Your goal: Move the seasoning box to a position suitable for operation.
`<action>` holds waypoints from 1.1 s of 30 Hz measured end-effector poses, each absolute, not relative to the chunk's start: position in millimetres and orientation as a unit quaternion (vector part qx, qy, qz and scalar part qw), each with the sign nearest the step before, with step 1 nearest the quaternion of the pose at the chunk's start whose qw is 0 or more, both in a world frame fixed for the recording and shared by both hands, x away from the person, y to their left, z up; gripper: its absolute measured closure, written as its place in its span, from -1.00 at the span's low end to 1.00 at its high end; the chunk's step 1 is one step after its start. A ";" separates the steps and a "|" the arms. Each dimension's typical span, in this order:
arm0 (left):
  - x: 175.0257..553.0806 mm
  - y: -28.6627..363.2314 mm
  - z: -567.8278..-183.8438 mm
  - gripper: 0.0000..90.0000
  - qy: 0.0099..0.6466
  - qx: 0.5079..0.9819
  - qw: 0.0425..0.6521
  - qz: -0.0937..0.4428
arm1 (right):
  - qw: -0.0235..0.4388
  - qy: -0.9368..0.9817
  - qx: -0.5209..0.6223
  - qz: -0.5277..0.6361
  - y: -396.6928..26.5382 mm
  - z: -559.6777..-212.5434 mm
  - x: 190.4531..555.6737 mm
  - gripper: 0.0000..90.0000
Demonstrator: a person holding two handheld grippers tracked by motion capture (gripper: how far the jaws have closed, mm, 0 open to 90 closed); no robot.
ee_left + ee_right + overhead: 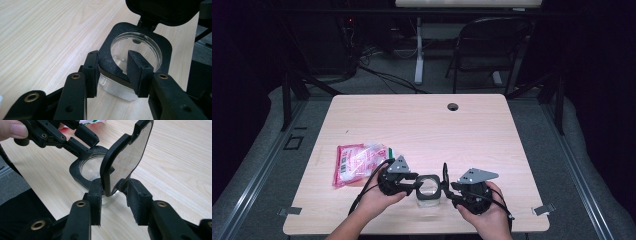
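The pale wooden bench (pixel 422 125) carries everything, with a round cable hole (pixel 453 106) near its far edge. On its left part lies a crumpled red-and-white plastic packet (pixel 354 162), well apart from the far edge and just beside the left hand.

Near the front edge, between the two hands, stands a clear container (pixel 429 192) with a black square collar (pixel 113 35) around its round mouth. A hinged black lid (pixel 126 157) is joined to that collar (its inner face looks glossy and reflective) and stands up nearly on edge on the side toward the right hand.

The left tongs (pixel 117 71) grip the container: in the left gripper view one pad presses the outer edge of the collar and the other sits inside the mouth, against the rim.

The right tongs (pixel 115 200) have their jaws either side of the lid's lower edge. One pad looks to touch the lid; the other stands slightly off it, so I cannot tell whether they clamp it.
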State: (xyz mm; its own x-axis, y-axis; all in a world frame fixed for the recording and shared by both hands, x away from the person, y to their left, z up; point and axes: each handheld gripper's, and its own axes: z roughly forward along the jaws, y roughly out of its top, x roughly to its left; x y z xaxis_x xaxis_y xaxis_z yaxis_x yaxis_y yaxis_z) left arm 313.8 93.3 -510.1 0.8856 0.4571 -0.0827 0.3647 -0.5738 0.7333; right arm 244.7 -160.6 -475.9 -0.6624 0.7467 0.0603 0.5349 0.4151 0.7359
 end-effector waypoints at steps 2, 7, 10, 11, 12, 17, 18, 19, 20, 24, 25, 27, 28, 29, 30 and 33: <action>313.9 93.6 -510.5 0.41 0.232 0.884 0.401 0.058 | 0.142 0.829 0.387 0.379 -159.6 -476.7 244.9 0.36; 313.8 94.6 -510.1 0.42 0.233 0.883 0.404 0.061 | 0.143 0.830 0.388 0.374 -156.5 -479.6 245.4 0.28; 315.1 96.9 -509.4 0.36 0.239 0.880 0.407 0.061 | 0.145 0.830 0.388 0.374 -155.8 -482.3 246.7 0.28; 315.7 97.8 -509.2 0.36 0.241 0.878 0.409 0.057 | 0.146 0.829 0.390 0.374 -155.8 -483.5 247.2 0.28; 316.0 98.8 -508.8 0.35 0.243 0.878 0.409 0.057 | 0.144 0.829 0.392 0.371 -156.1 -484.0 247.6 0.28; 316.8 100.8 -508.5 0.34 0.246 0.875 0.412 0.057 | 0.142 0.828 0.396 0.370 -155.9 -488.8 249.8 0.27; 316.9 100.8 -508.6 0.34 0.246 0.875 0.412 0.058 | 0.141 0.829 0.396 0.368 -156.1 -489.5 250.3 0.27; 316.9 100.7 -508.8 0.33 0.246 0.875 0.413 0.059 | 0.139 0.829 0.397 0.367 -156.1 -490.5 250.7 0.27; 317.0 100.5 -508.9 0.33 0.246 0.875 0.413 0.059 | 0.138 0.830 0.397 0.367 -156.3 -491.3 251.0 0.27; 317.2 99.3 -510.0 0.33 0.247 0.872 0.417 0.063 | 0.130 0.830 0.398 0.369 -157.9 -494.1 252.2 0.30; 317.5 99.0 -510.3 0.33 0.247 0.871 0.420 0.061 | 0.126 0.830 0.398 0.369 -158.4 -494.6 252.4 0.32; 317.8 98.2 -510.7 0.33 0.248 0.871 0.420 0.063 | 0.125 0.833 0.396 0.366 -158.8 -496.5 252.5 0.33; 317.9 97.3 -511.4 0.33 0.247 0.871 0.420 0.064 | 0.124 0.836 0.394 0.361 -158.4 -498.1 252.2 0.33; 318.0 96.5 -512.3 0.33 0.246 0.871 0.421 0.064 | 0.121 0.841 0.389 0.356 -158.2 -499.4 252.5 0.33; 318.0 95.0 -513.3 0.33 0.244 0.872 0.419 0.062 | 0.120 0.841 0.390 0.355 -157.6 -500.9 252.5 0.33; 318.5 91.9 -515.6 0.33 0.240 0.876 0.415 0.062 | 0.118 0.847 0.390 0.342 -155.6 -505.1 253.1 0.34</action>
State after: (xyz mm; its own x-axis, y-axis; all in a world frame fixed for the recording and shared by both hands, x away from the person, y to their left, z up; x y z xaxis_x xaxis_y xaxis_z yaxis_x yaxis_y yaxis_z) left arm 318.5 91.9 -515.6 0.8773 0.4715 -0.0898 0.3683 -0.5412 0.7559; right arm 253.1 -155.6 -505.1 -0.6688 0.7404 0.0672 0.5795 0.4625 0.6710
